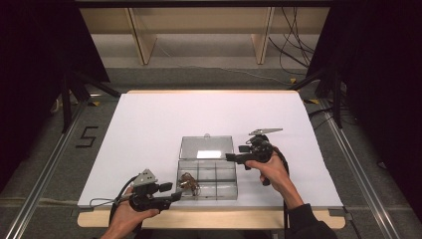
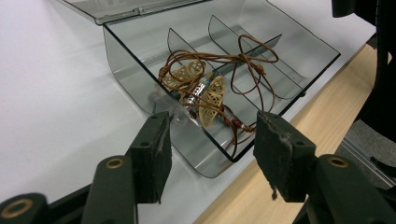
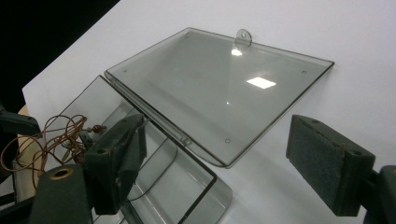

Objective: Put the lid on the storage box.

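Now poised, jaws apart and empty: left hand-held gripper (image 2: 210,154) near necklace (image 2: 205,91), right hand-held gripper (image 3: 219,163) by lid (image 3: 219,88). Likely to snag the cord on a divider, tipping the box (image 2: 135,88) off the table (image 2: 56,93).

Both handheld grippers are black. Left gripper (image 1: 175,195): grey three-cornered plate on top, thin dark cable trailing off. Right gripper (image 1: 230,157): same grey plate, thicker black cable. Jaws: black arms with brass-coloured rivets, dark rubbery pads (image 2: 280,154), edges worn and frayed. Dark sleeve (image 1: 306,221) on the right arm.
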`<state>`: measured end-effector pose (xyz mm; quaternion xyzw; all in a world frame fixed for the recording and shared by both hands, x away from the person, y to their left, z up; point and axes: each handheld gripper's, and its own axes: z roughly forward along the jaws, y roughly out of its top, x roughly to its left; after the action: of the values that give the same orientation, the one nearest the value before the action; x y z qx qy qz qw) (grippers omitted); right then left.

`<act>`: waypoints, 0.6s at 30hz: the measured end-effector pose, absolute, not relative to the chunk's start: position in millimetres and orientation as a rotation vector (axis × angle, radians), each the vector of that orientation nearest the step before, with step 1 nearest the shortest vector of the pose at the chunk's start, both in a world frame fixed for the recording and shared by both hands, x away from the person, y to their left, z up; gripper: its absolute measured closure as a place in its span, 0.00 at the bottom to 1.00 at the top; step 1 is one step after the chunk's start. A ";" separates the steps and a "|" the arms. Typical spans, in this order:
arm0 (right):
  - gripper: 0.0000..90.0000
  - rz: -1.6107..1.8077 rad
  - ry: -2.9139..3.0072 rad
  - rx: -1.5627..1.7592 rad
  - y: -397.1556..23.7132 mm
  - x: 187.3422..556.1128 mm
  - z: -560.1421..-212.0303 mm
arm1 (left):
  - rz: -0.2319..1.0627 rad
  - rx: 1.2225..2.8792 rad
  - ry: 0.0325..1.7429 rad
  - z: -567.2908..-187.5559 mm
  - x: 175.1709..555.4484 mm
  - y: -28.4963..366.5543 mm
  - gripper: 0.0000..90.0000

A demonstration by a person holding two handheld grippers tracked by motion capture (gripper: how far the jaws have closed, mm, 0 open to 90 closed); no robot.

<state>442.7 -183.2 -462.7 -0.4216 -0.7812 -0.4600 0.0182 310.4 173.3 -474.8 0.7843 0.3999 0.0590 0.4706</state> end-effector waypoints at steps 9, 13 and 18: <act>0.23 -1.410 -2.421 -1.300 -178.9 444.8 -470.0 | 0.135 1.923 0.977 -473.5 313.9 172.9 0.54; 0.23 -1.395 -2.443 -1.309 -177.0 445.0 -470.6 | 0.125 1.907 0.993 -473.3 315.7 172.2 0.55; 0.23 -1.382 -2.413 -1.307 -174.3 445.2 -472.6 | 0.120 1.927 1.006 -474.8 318.4 170.2 0.57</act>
<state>445.2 -174.3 -472.6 -0.4251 -0.7850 -0.4494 0.0344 318.4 170.2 -474.8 0.7841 0.4093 0.0489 0.4639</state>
